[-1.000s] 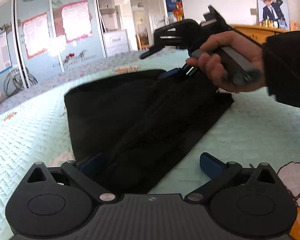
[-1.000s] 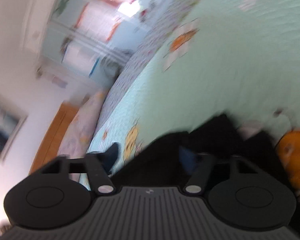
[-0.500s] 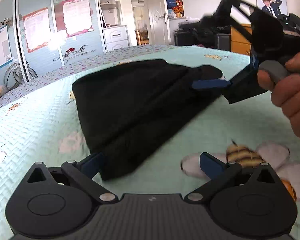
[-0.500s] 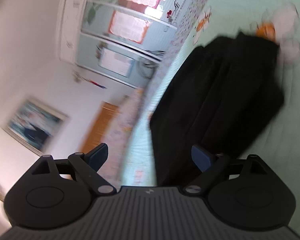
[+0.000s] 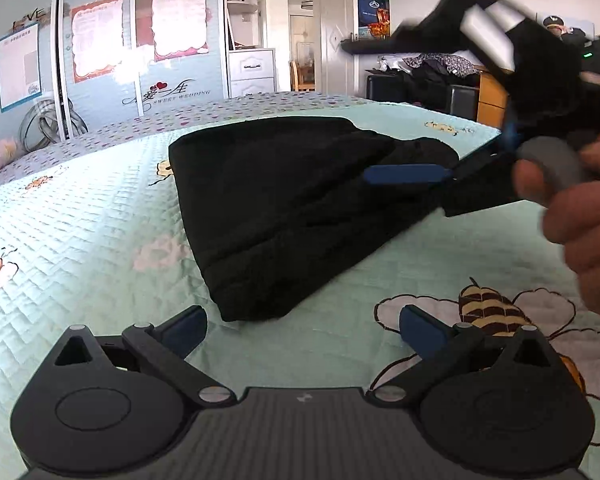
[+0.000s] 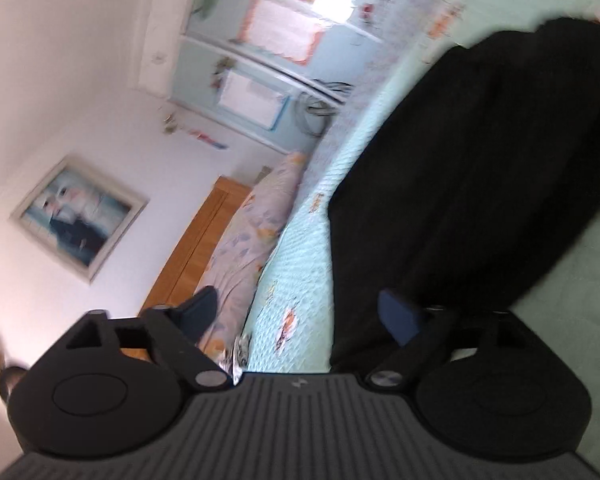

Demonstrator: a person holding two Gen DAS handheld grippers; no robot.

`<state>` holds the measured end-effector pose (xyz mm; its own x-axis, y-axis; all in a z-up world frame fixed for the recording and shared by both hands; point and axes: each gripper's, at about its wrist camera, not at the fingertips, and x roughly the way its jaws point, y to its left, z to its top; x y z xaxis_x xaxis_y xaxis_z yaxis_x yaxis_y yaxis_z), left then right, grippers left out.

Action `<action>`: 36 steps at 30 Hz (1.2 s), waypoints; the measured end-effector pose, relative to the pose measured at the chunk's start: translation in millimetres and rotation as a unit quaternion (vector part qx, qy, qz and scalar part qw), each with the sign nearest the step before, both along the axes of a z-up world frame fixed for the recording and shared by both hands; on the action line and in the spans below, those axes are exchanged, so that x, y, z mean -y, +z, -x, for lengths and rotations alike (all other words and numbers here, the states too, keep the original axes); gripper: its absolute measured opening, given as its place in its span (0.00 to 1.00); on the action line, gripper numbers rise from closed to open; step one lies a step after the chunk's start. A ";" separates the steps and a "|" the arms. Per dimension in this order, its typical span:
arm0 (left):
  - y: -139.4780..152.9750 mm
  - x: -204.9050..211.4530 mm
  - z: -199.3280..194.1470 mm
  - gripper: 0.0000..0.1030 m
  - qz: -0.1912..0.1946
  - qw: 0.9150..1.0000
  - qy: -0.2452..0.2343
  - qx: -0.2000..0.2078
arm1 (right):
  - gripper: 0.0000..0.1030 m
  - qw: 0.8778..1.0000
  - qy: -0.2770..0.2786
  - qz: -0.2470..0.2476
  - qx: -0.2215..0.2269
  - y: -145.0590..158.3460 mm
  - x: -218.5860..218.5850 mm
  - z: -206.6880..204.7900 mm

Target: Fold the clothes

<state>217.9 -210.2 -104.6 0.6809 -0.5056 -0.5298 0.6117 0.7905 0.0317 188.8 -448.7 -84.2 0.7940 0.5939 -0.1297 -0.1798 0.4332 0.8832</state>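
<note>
Lying folded on the quilted bedspread (image 5: 100, 240), the black garment (image 5: 292, 208) rests free of both claws: left gripper (image 5: 302, 326) and right gripper (image 6: 296, 308) gape wide, empty. Best next: pinch one short edge at both corners, then fold evenly.

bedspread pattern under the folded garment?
Mint-green quilted bedspread with cartoon bees and flowers; the folded black garment lies on it. Left wrist view shows it best.

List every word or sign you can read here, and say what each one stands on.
"SWEET WEDDING", with heart signs and script above it too stylised to read: wardrobe door.
"LOVE" in letters, partly hidden: wardrobe door, upper left.
Posters on the doors: print too small.
Right wrist view: too blurred to read.
</note>
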 end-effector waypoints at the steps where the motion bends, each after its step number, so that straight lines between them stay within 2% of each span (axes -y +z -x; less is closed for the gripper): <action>1: -0.1 -0.1 0.1 0.99 0.000 1.000 0.000 0.000 | 0.91 1.000 0.015 -0.001 -0.012 -2.6 -4.3 -3.0; 3: -0.2 -0.5 0.6 0.99 0.000 1.000 0.001 0.001 | 0.91 0.998 0.043 -0.003 -0.037 -8.1 -12.3 -9.8; 6: -1.4 0.3 -0.2 0.99 -0.004 1.000 0.003 -0.003 | 0.90 0.998 0.020 -0.010 -0.062 -19.6 -9.7 -32.7; 9: -2.4 -1.7 -2.2 0.99 0.003 1.000 0.002 -0.012 | 0.90 0.998 -0.011 -0.039 -0.049 -19.1 -3.4 -34.7; 11: -3.0 -4.4 -4.7 0.99 0.013 1.000 0.002 -0.022 | 0.90 0.999 -0.021 -0.026 -0.031 -7.2 0.5 -42.8; 15: -2.6 -10.4 -6.1 0.99 0.033 0.999 0.005 -0.030 | 0.90 0.999 -0.015 -0.013 -0.029 3.0 -1.4 -52.3; 18: -2.5 -13.4 -6.4 0.99 0.045 0.999 0.006 -0.028 | 0.90 1.000 0.011 -0.004 -0.018 9.3 -25.9 -42.5; 23: 0.7 -19.6 -2.6 0.99 0.061 0.998 0.021 -0.014 | 0.90 0.999 0.023 0.013 -0.044 4.0 -50.0 -13.1; 25: 4.6 -26.6 4.4 0.99 0.067 0.997 0.031 -0.008 | 0.84 0.998 0.016 0.046 -0.041 8.5 -61.4 -11.3; 27: 7.5 -36.5 14.8 0.99 0.071 0.997 0.033 -0.009 | 0.66 0.995 0.018 0.094 -0.041 13.9 -81.2 -13.7; 30: 5.6 -54.7 36.0 0.99 0.058 0.998 0.023 0.002 | 0.57 0.984 0.020 0.169 -0.046 21.3 -108.2 -18.3; 32: 1.3 -65.9 47.3 0.99 0.049 0.999 0.021 0.009 | 0.54 0.976 0.004 0.213 -0.044 24.5 -125.4 -17.9; 34: -0.1 -76.1 49.1 0.99 0.061 0.998 0.021 0.003 | 0.50 0.971 -0.021 0.234 -0.050 25.4 -136.9 -19.5; 36: -0.3 -83.1 45.0 0.99 0.080 0.996 0.024 -0.011 | 0.40 0.968 -0.046 0.237 -0.065 21.1 -142.3 -18.1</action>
